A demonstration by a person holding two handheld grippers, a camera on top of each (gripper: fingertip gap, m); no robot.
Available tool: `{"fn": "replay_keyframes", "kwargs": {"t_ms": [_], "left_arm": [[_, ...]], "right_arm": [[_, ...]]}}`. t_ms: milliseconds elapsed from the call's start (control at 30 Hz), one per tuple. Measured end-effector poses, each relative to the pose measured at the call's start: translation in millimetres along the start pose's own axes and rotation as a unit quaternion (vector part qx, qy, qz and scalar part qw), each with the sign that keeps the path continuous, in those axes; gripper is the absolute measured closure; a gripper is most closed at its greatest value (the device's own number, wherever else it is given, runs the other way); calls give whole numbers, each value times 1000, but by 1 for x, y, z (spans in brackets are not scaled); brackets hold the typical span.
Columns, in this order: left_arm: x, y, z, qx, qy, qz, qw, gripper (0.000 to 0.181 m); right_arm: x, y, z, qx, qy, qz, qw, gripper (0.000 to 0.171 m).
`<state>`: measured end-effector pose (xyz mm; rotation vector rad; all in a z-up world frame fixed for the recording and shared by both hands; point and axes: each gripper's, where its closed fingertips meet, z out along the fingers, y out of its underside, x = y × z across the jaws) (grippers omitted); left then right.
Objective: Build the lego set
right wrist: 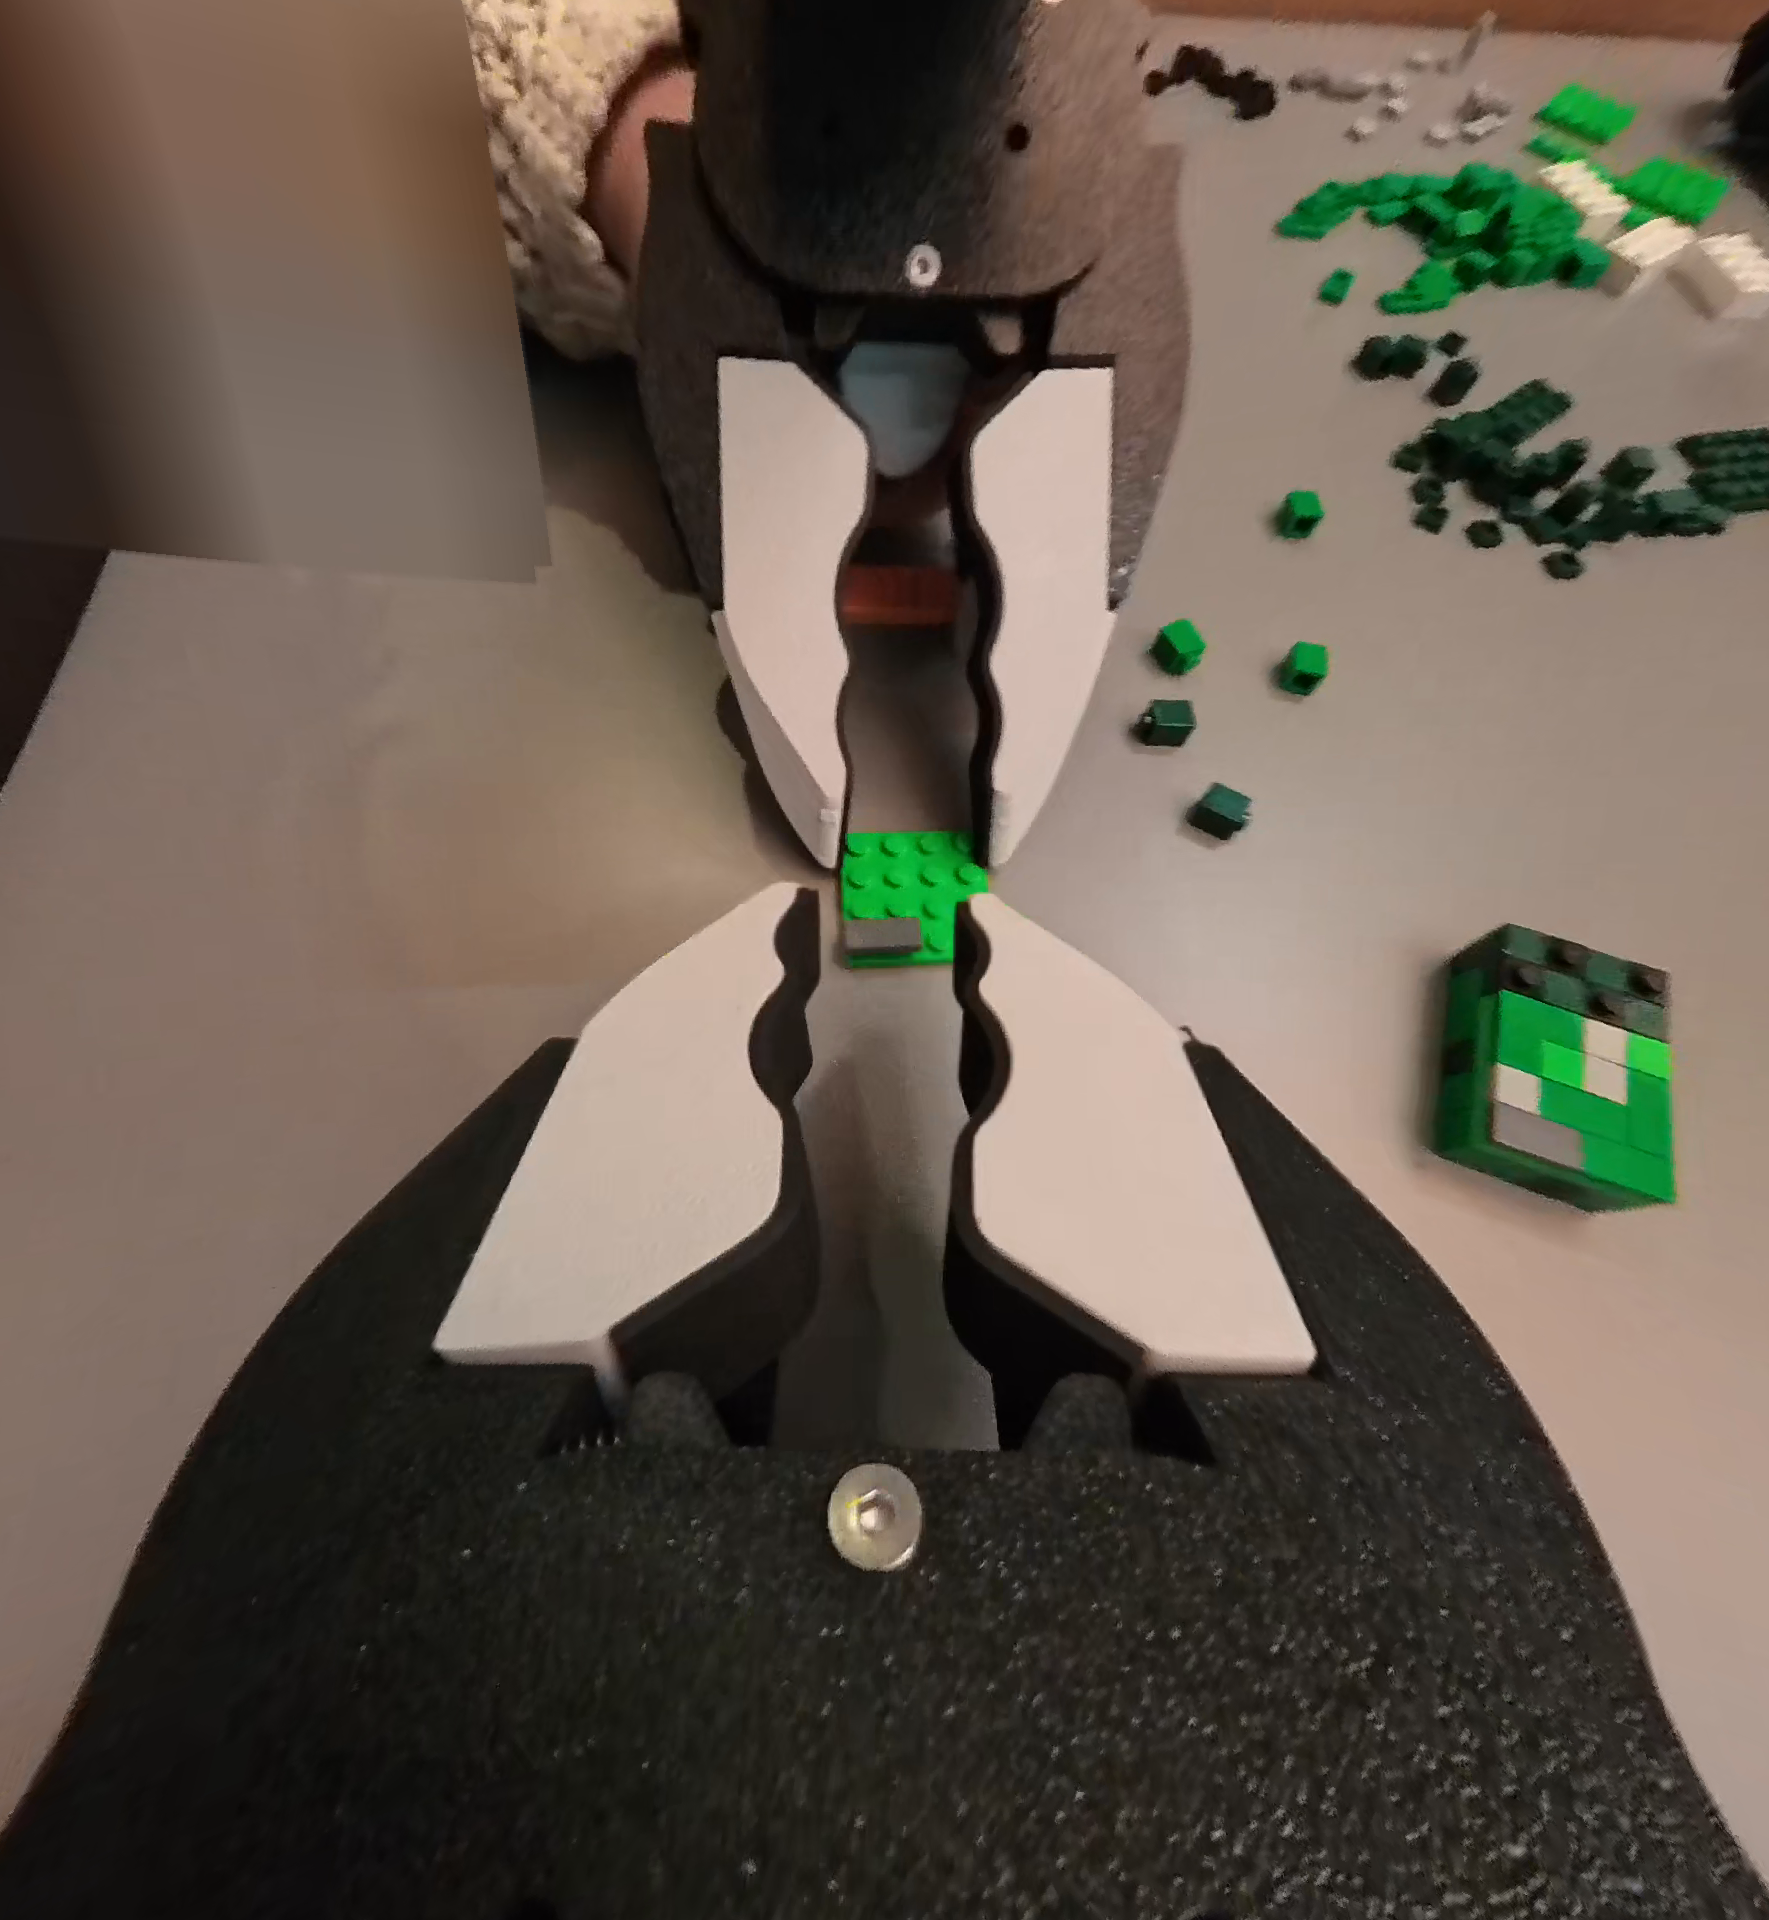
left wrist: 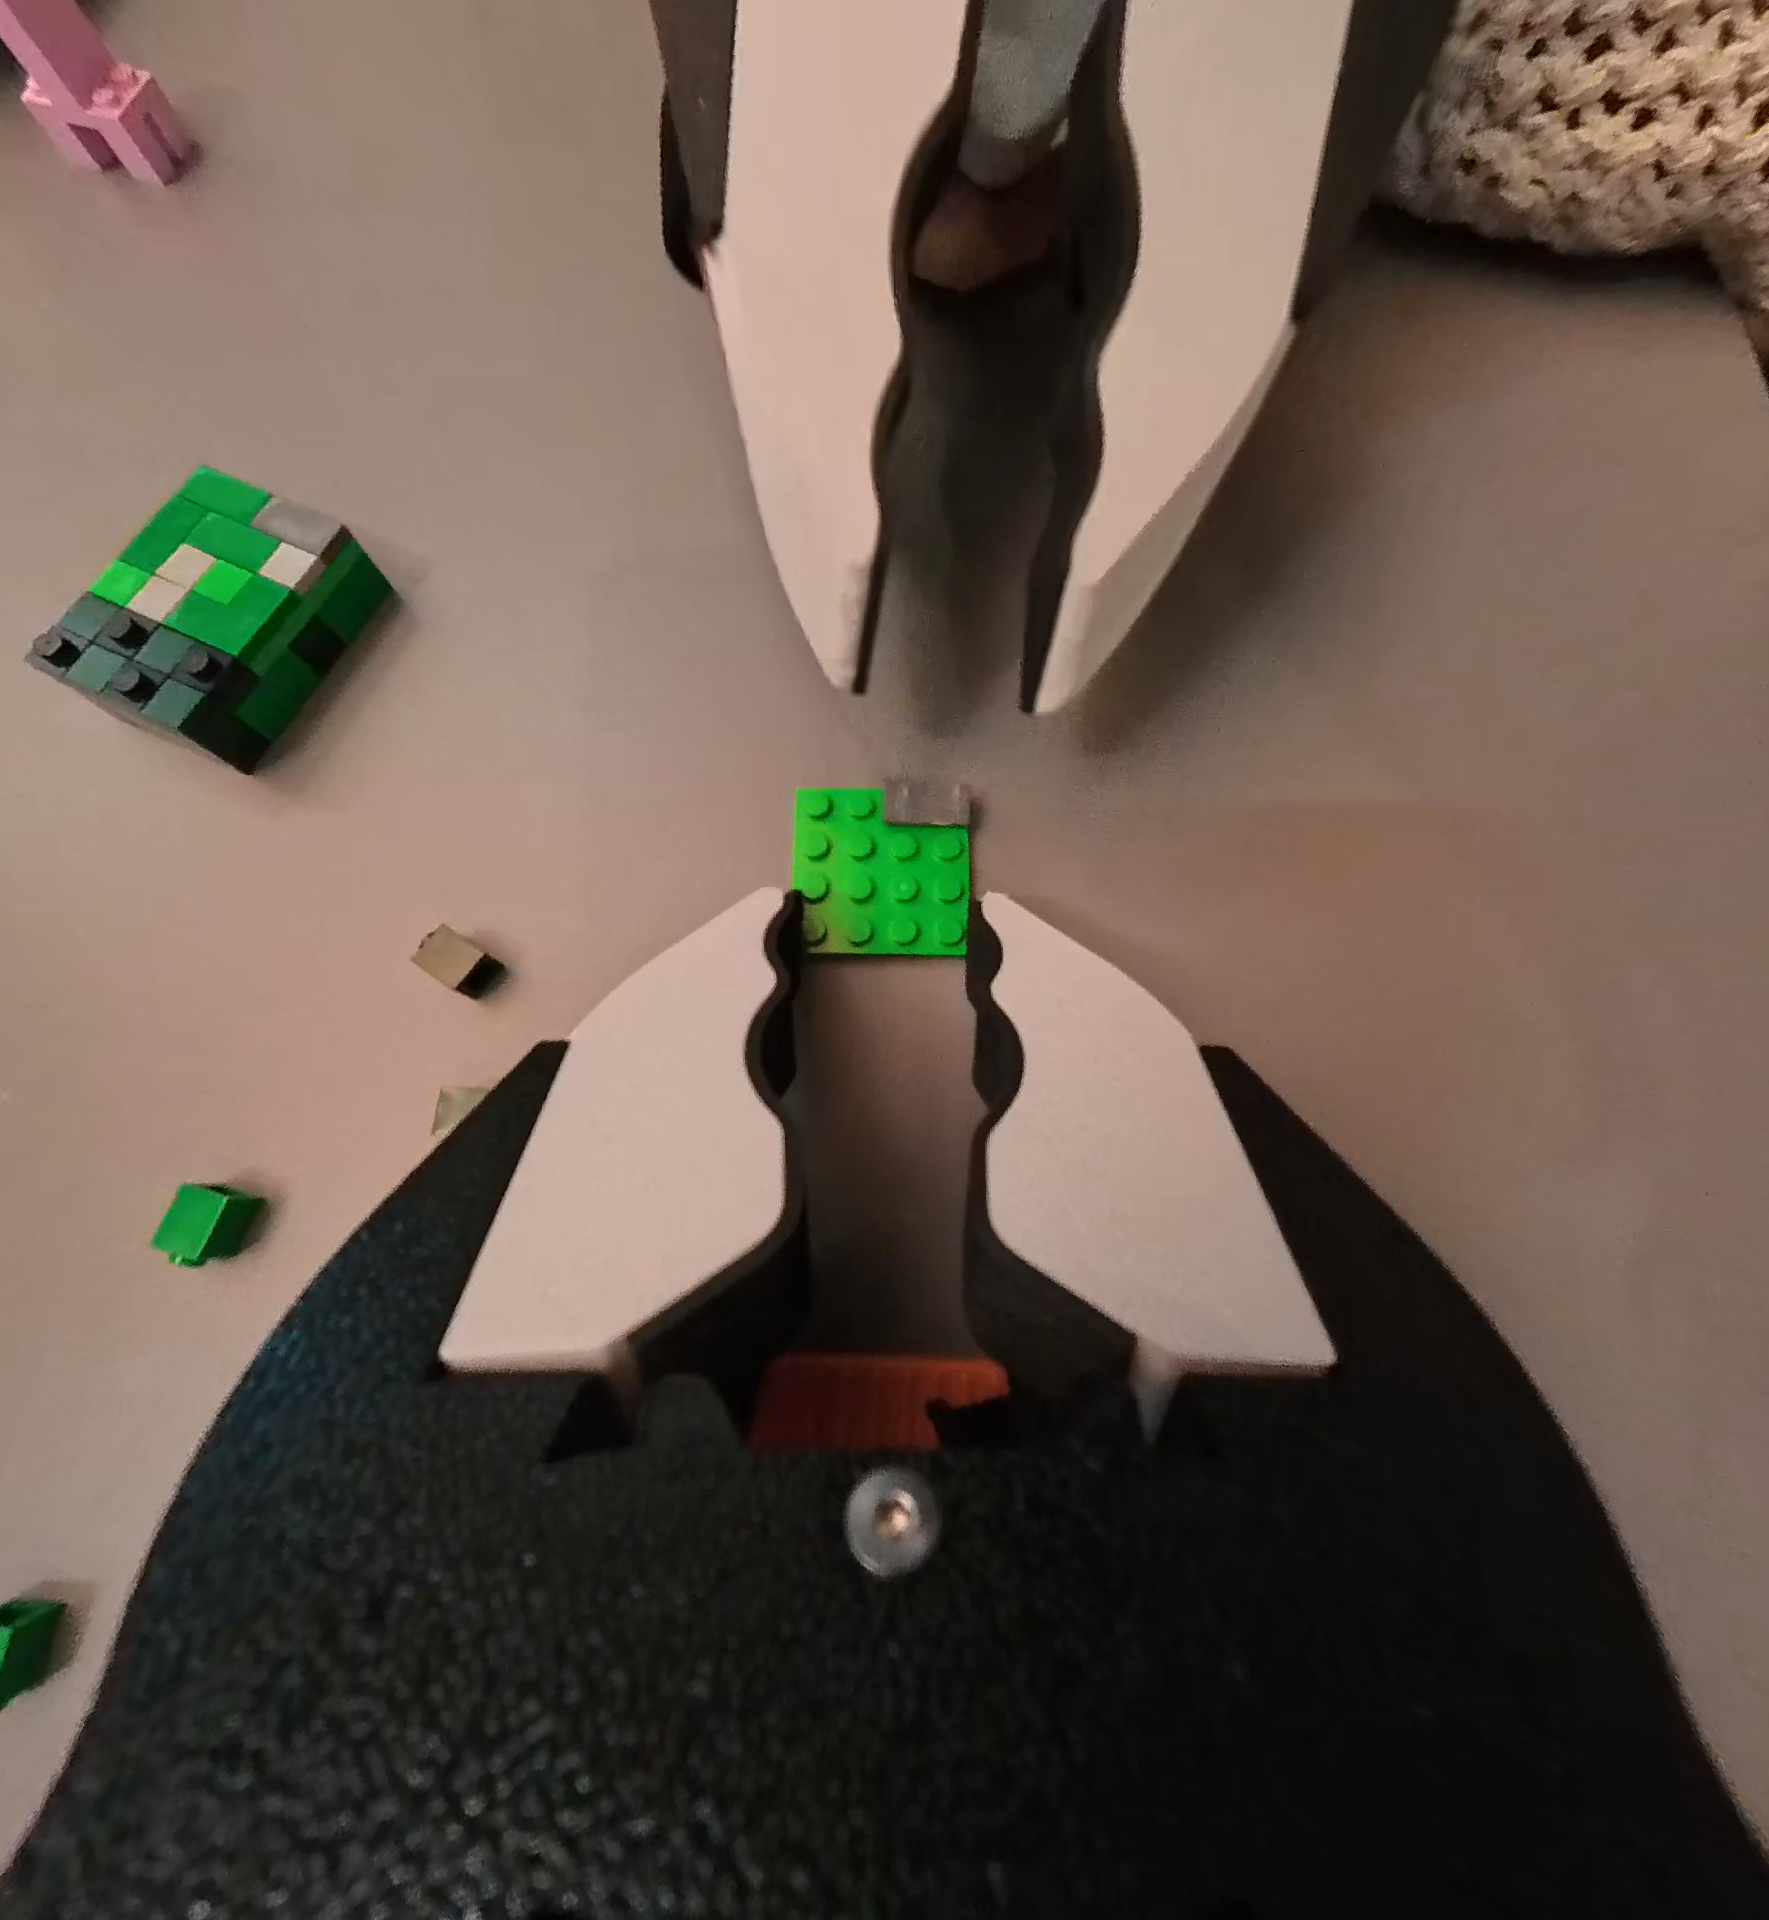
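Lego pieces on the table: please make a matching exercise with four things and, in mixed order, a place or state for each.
Things:
1. bright green plate
2. grey tile
3. green block model
4. dark green brick pile

Places or states:
A. far on the table, loose
B. between the left tongs' tips
C. on a corner of the plate
D. built, lying alone on the table

Pairs: 1-B, 2-C, 3-D, 4-A

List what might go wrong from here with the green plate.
1. The left tongs pinch only the near edge of the green plate, so pressing a piece on could tip it or make it slip.
2. The grey tile sits at a far corner; the right tongs, open around it, might knock it loose.
3. Loose bricks lie nearby and could get swept.
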<state>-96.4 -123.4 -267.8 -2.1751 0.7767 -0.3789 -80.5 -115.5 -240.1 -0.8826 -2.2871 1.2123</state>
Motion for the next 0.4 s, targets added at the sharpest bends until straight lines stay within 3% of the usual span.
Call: {"fn": "replay_keyframes", "kwargs": {"t_ms": [233,333,400], "left_arm": [[-3,-1,-1,-3,-22,18,1000,151],[-4,-7,-5,14,-26,16,999,152],[-6,-11,-8,24,-34,14,999,152]], "right_arm": [[22,1,-8,31,35,105,993,146],[29,1,-9,42,20,237,970,140],[25,-1,-7,61,-24,344,937,131]]}}
